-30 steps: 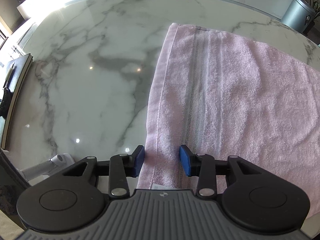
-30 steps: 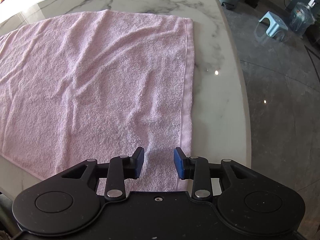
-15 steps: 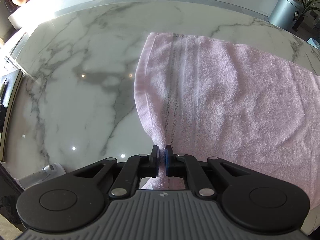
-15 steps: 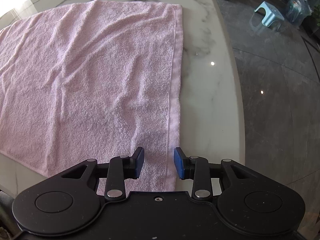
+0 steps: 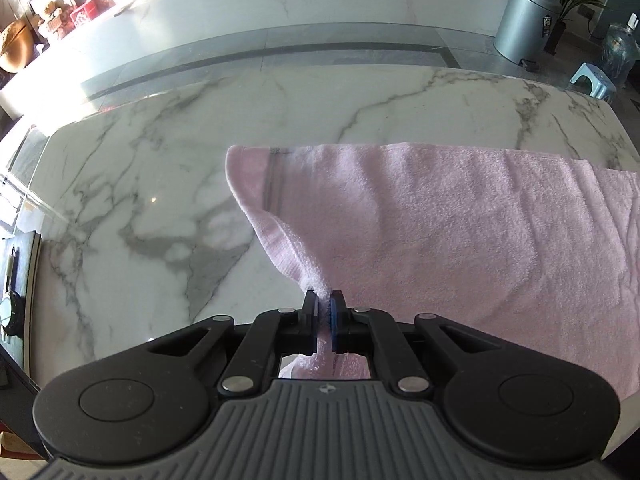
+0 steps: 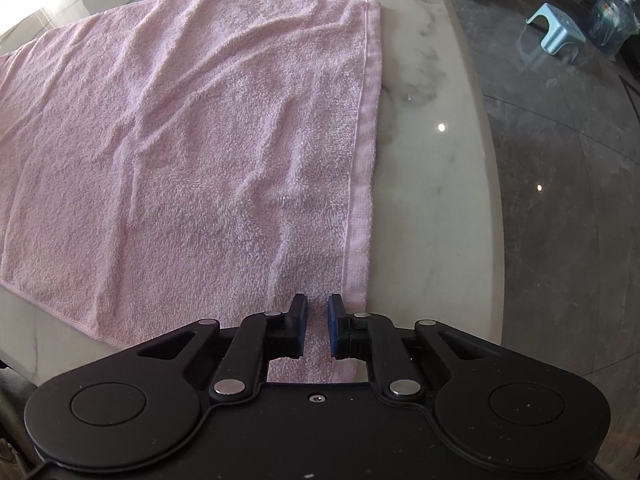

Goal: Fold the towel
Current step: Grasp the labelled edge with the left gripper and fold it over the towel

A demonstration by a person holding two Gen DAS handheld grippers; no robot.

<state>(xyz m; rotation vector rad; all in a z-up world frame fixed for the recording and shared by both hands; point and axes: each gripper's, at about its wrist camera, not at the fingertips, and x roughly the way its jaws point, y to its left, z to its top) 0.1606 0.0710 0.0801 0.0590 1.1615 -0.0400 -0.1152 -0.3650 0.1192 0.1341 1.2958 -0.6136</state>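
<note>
On the white marble table (image 5: pixel 168 184), the left gripper (image 5: pixel 325 312) pinches the pink terry towel (image 6: pixel 192 152) corner, lifted. The right gripper (image 6: pixel 317 326), its jaws just closing around the near hem, has not clearly pinched it; it should clamp before both lift evenly.

left of towel: bare surface (image 5: pixel 152 184), open
far strip: bare marble beyond towel (image 5: pixel 440 216), passable
left edge: dark tray (image 5: pixel 20 280) blocks
right side: narrow bare strip by towel hem (image 6: pixel 366 160), then drop to floor (image 6: pixel 560 200)
</note>
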